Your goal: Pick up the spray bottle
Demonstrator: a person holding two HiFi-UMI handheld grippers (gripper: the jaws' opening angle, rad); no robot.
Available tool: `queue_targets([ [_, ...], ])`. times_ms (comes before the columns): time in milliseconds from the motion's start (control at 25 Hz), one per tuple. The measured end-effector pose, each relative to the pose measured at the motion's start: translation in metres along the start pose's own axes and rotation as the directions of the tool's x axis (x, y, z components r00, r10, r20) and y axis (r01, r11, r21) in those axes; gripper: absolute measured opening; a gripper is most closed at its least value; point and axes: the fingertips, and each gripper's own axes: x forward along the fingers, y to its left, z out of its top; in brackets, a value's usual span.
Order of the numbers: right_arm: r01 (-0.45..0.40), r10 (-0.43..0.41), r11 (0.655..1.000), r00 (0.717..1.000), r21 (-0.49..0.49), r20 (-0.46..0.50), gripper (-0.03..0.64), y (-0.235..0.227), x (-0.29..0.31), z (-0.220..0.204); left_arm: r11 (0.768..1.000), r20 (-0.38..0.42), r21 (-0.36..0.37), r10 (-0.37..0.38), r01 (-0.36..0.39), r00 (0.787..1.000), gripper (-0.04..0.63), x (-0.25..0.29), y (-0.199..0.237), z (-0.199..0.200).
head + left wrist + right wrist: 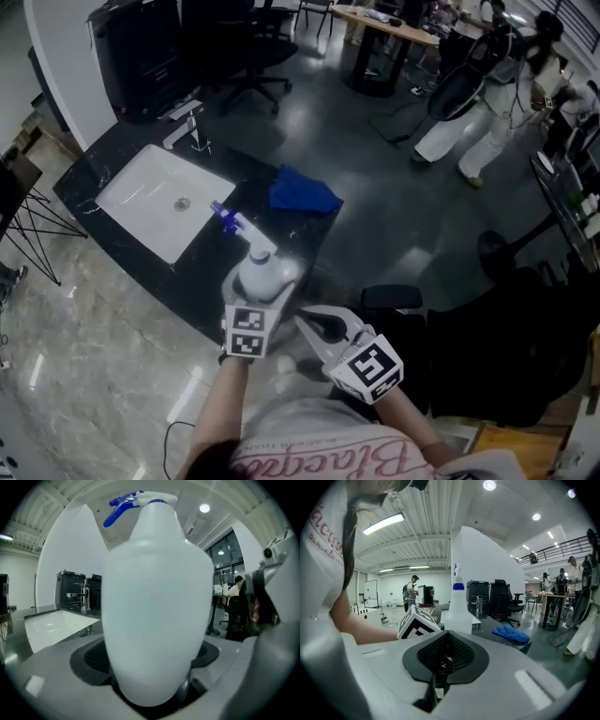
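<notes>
- Black bench (242, 171) fills the left of my head view, on a glossy grey floor (84, 309). A white sink (155, 202) is set into it, with a faucet (187, 127) at its far side.
- Right of the sink's near corner, close to the bench's near edge, is the spray bottle (258, 272), white with a blue trigger. My left gripper (255, 298) clamps its body, jaws spread wide. I cannot tell whether its base touches the bench.
- Beyond it a blue cloth (302, 192) lies at the bench's right edge, apart from the bottle.
- My right gripper (309, 321) hangs just beside the left one, jaws together, empty.
- Open floor spreads to the right. An office chair (248, 47) and people (487, 103) are well away.
</notes>
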Motion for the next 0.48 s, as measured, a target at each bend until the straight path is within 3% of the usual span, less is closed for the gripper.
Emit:
queue_targets([
  [40, 0.001, -0.001, 1.000, 1.000, -0.002, 0.000, 0.003, -0.0024, 0.0011, 0.0004, 1.000, 0.003, 0.003, -0.005, 0.005, 1.000, 0.424, 0.0011, -0.0007, 0.0009],
  [480, 0.003, -0.003, 1.000, 1.000, 0.004, 0.024, 0.003, -0.0116, 0.0043, 0.0064, 1.000, 0.007, 0.001, -0.001, 0.001, 1.000, 0.414, -0.0006, 0.0004, 0.0005],
])
